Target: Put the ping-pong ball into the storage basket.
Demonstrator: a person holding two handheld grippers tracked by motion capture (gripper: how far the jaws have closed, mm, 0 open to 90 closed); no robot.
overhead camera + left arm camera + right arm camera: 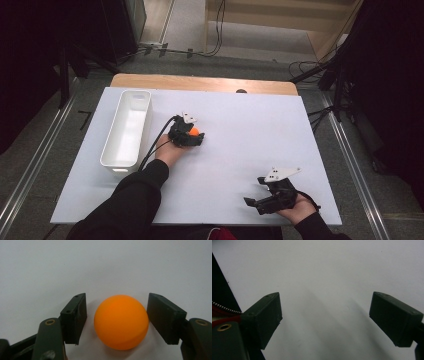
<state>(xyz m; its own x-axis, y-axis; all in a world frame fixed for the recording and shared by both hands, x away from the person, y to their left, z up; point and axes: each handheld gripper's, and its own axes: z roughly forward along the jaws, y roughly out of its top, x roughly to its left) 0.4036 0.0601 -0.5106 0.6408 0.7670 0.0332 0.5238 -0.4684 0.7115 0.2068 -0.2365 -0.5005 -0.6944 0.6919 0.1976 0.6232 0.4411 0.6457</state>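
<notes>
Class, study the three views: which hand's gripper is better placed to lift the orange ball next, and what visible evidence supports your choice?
Left. The left gripper already straddles the orange ball, one jaw beside each side of it, a small gap remaining at one jaw. The right gripper rests open near the table's front edge, far from the ball.

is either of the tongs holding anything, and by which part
Nothing is firmly held yet. The orange ball sits between the left tongs, a gap showing on one side. The right tongs are open.

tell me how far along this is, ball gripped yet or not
Done: the left gripper brackets the orange ball on the table. In hand: closing; a gap shows beside one jaw, so no firm grip. Left: lifting it. The white bin looks empty; right gripper open.
</notes>
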